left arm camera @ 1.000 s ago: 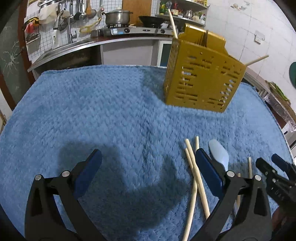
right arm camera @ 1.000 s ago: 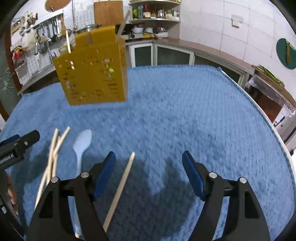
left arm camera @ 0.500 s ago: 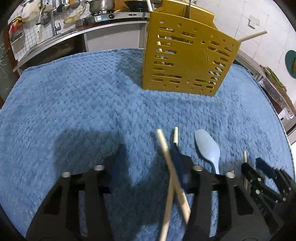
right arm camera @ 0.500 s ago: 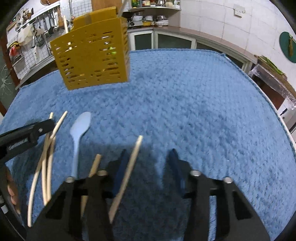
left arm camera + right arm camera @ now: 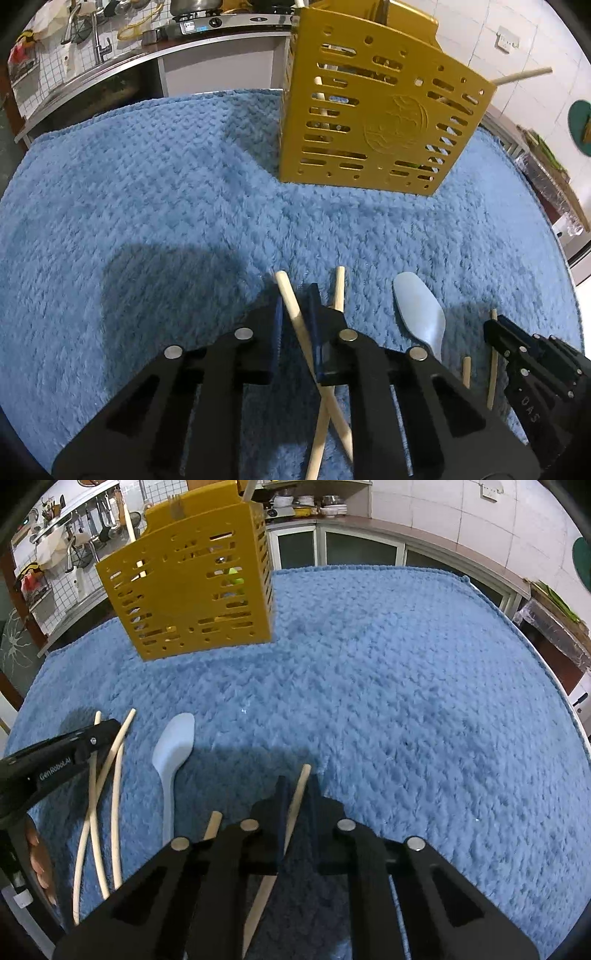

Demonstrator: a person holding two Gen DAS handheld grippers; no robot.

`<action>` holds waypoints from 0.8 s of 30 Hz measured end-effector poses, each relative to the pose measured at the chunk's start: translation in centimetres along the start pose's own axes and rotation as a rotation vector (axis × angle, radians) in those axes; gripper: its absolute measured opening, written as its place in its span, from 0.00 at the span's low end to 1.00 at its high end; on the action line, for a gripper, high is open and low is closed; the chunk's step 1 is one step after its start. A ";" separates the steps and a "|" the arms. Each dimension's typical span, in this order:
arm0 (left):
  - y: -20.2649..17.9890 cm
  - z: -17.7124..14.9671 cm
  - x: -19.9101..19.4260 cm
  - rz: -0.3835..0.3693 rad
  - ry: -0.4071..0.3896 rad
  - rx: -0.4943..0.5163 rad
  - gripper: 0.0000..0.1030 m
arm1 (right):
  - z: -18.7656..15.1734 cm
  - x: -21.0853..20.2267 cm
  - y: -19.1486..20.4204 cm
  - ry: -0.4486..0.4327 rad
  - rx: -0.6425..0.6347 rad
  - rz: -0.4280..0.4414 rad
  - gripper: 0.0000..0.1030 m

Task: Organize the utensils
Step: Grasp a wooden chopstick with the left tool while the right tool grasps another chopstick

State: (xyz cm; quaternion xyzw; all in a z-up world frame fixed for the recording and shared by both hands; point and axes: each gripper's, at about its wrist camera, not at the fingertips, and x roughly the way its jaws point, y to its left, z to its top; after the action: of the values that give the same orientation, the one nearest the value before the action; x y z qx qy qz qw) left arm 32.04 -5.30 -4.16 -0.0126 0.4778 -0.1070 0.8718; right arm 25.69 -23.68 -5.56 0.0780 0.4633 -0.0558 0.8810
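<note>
Both grippers, wide apart one second earlier, are now closed: the left gripper clamps one wooden chopstick that crosses a second chopstick lying on the blue towel. The right gripper pinches another chopstick. The yellow utensil holder now appears nearer, beyond the pale blue spoon lying flat between the grippers.

Both grippers have closed, each on a chopstick.

A second ago both stood wide open. Now the left gripper clamps one chopstick and the right gripper clamps another chopstick. The yellow holder looms nearer in both views.
</note>
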 end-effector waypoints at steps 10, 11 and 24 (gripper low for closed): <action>0.8 0.2 -2.0 -0.030 -0.051 -0.036 0.08 | 0.4 -0.4 -1.8 -0.002 0.051 0.108 0.06; 0.8 0.2 -2.4 -0.029 -0.062 -0.034 0.08 | 0.4 -0.5 -1.9 -0.007 0.050 0.113 0.06; 1.1 0.4 -5.2 -0.040 -0.129 -0.027 0.04 | 1.5 -2.4 -3.6 -0.053 0.083 0.185 0.05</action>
State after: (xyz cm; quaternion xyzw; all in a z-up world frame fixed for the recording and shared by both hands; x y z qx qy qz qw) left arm 29.85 -3.21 0.19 -0.0408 0.4218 -0.1167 0.8982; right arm 24.94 -27.46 -3.05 0.1553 0.4279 0.0046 0.8904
